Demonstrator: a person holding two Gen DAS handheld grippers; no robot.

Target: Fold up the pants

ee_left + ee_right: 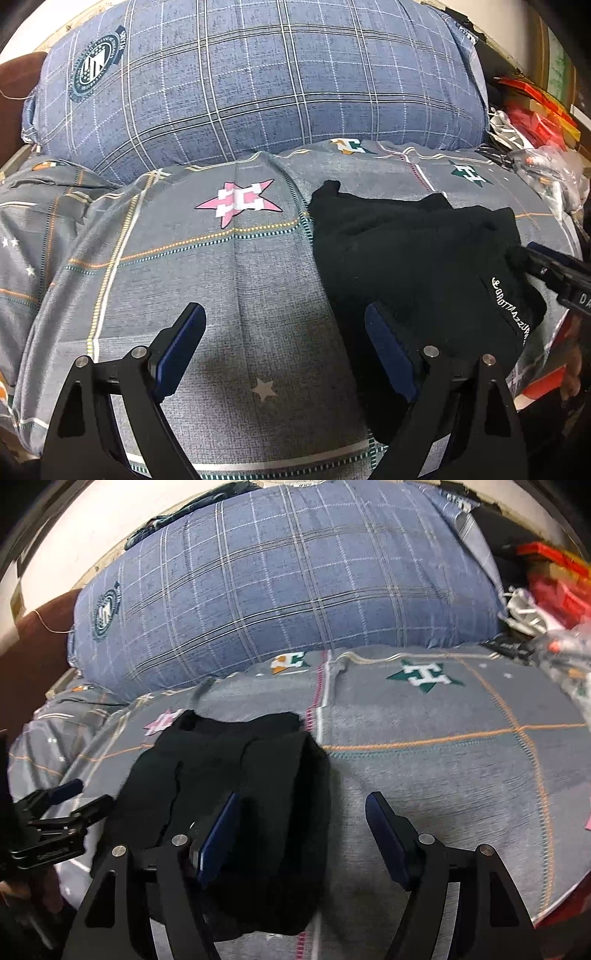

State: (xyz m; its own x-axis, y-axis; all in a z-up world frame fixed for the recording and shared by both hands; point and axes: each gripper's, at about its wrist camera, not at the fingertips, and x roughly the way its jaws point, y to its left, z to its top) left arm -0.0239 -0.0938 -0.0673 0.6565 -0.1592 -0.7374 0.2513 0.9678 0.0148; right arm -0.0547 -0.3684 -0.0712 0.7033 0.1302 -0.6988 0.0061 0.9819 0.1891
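Note:
The black pants lie folded into a thick bundle on the grey star-print bedsheet, with white lettering along their near right edge. My left gripper hovers open over bare sheet, its right finger at the bundle's left edge. In the right wrist view the pants sit left of centre. My right gripper is open, its left finger over the bundle and the right finger over the sheet. Each gripper shows in the other's view: the right gripper, the left gripper.
A large blue checked pillow fills the back of the bed. Red boxes and plastic bags pile up at the far right. A brown cloth lies at the far left. The bed's near right edge drops off.

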